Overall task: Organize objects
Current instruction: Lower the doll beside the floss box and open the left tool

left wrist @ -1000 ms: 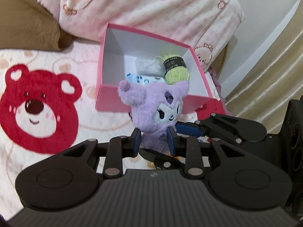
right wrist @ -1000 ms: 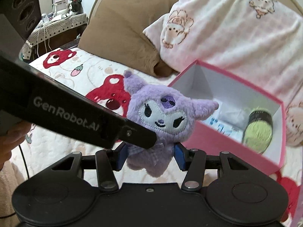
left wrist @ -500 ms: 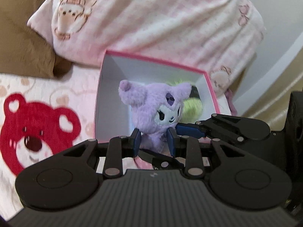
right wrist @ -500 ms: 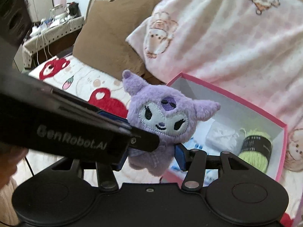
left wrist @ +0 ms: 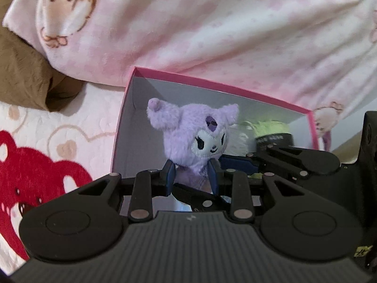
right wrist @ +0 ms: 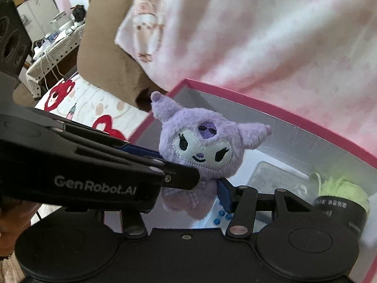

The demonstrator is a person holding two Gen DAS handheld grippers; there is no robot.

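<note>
While both grippers tilt steeply down, we see the left gripper (left wrist: 191, 173) and right gripper (right wrist: 195, 193) each pinching the body of the purple plush toy (left wrist: 196, 136), held over the open pink box (left wrist: 235, 89). Below, green yarn (right wrist: 339, 188) lies in the box, on a bear-print bedspread (left wrist: 47, 169) beside a pink pillow (left wrist: 212, 28).

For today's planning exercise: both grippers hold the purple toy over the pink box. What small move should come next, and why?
Probably lower the toy into the bare corner of the box: both the left gripper and the right gripper clamp it, and yarn fills the other side.
</note>
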